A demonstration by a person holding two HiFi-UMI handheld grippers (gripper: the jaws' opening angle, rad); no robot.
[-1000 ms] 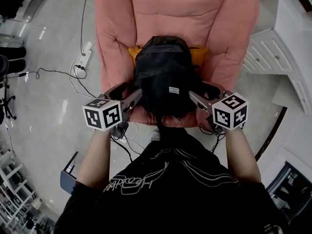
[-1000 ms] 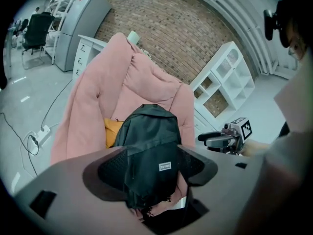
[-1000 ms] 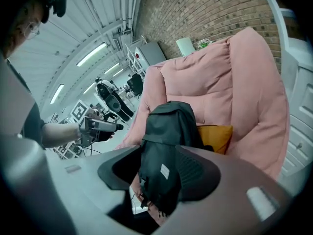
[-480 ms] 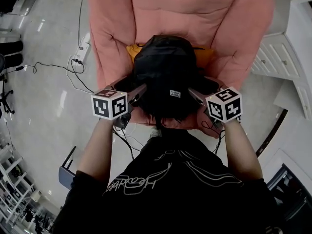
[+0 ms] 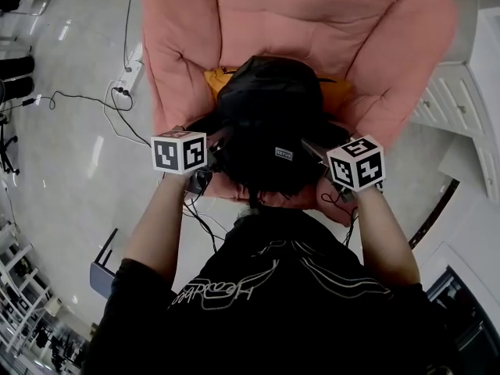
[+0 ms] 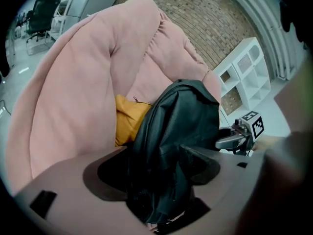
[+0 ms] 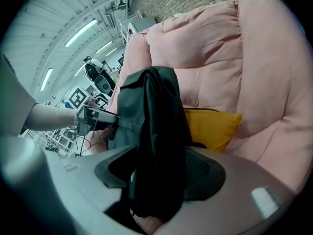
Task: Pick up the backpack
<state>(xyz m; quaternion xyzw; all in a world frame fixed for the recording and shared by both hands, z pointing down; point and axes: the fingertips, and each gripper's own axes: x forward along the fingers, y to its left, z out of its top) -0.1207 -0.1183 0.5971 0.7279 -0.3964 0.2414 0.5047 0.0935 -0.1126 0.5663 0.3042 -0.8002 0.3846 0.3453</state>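
Note:
A black backpack [image 5: 269,123] stands upright on the seat of a pink armchair [image 5: 312,22], leaning against a yellow cushion [image 5: 215,76]. My left gripper [image 5: 223,141] is at the backpack's left side and my right gripper [image 5: 312,148] at its right side. In the left gripper view the open jaws of the left gripper [image 6: 156,173] straddle a fold of the backpack [image 6: 181,116], without pinching it. In the right gripper view the right gripper [image 7: 161,173] also stands open, with the backpack's [image 7: 151,126] dark edge hanging between its jaws.
A power strip with cables [image 5: 129,76] lies on the glossy floor left of the chair. A white cabinet [image 5: 453,100] stands close to the chair's right arm. The chair's padded arms flank both grippers.
Both grippers have sunk and pushed in along the backpack's sides, and their jaws have spread wider. The backpack stays on the seat.

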